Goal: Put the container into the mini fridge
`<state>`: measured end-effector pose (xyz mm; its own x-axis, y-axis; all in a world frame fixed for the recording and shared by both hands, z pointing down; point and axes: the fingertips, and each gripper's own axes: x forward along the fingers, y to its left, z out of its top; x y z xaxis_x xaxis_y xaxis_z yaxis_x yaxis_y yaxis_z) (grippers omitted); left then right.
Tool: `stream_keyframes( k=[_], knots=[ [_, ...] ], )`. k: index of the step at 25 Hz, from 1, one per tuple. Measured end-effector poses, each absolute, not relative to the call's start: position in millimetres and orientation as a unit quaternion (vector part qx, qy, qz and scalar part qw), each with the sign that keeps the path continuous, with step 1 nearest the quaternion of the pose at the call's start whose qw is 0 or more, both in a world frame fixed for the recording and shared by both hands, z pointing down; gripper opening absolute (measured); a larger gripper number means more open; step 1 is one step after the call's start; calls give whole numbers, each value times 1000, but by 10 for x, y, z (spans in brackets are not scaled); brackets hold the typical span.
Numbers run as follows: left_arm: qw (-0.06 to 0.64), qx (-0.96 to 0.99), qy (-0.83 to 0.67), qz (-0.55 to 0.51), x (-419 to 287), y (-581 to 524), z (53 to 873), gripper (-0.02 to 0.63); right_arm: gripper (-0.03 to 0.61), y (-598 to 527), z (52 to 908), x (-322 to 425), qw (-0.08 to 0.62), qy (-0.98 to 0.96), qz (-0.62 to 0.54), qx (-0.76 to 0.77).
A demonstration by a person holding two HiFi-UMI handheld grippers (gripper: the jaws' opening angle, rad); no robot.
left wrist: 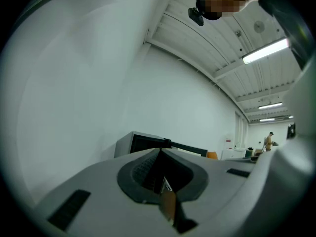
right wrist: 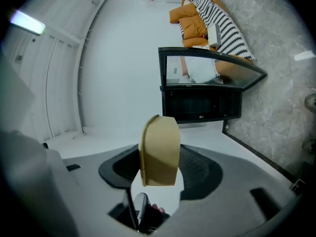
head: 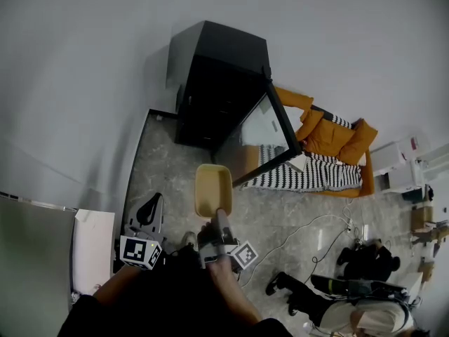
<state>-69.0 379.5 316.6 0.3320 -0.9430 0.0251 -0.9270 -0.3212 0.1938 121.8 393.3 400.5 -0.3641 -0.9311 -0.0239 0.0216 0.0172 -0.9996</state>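
Observation:
A black mini fridge (head: 219, 83) stands against the white wall, its glass door (head: 270, 128) swung open to the right. My right gripper (head: 219, 220) is shut on a tan plastic container (head: 212, 190) and holds it above the floor, a little in front of the fridge. In the right gripper view the container (right wrist: 159, 142) stands edge-on between the jaws of the right gripper (right wrist: 162, 157), and the fridge (right wrist: 202, 102) with its open door (right wrist: 212, 70) lies beyond. My left gripper (head: 149, 211) hangs to the left, shut and empty. The left gripper view shows the fridge (left wrist: 148, 143) past the closed jaws.
An orange sofa with a striped blanket (head: 330, 153) stands right of the fridge door. Cables (head: 316, 237) trail over the marble floor (head: 161, 167). A person (head: 365, 314) sits low at the bottom right beside dark bags. White boxes (head: 400, 167) stand at the far right.

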Motion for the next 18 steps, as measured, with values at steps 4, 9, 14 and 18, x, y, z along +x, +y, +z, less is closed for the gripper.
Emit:
stream_keyframes(
  k=[4, 9, 14, 18],
  knots=[
    [84, 814, -573, -48, -787, 3807, 3153, 8, 216, 3949, 4023, 1128, 414, 579, -584, -391],
    [86, 816, -569, -55, -984, 3796, 3217, 6, 216, 3953, 4045, 971, 416, 574, -580, -400],
    [99, 822, -559, -53, -1158, 3802, 3259, 6, 216, 3991, 4006, 810, 423, 575, -571, -406],
    [97, 831, -545, -53, -1208, 3773, 3357, 6, 216, 3962, 4022, 727, 427, 573, -567, -409]
  ],
)
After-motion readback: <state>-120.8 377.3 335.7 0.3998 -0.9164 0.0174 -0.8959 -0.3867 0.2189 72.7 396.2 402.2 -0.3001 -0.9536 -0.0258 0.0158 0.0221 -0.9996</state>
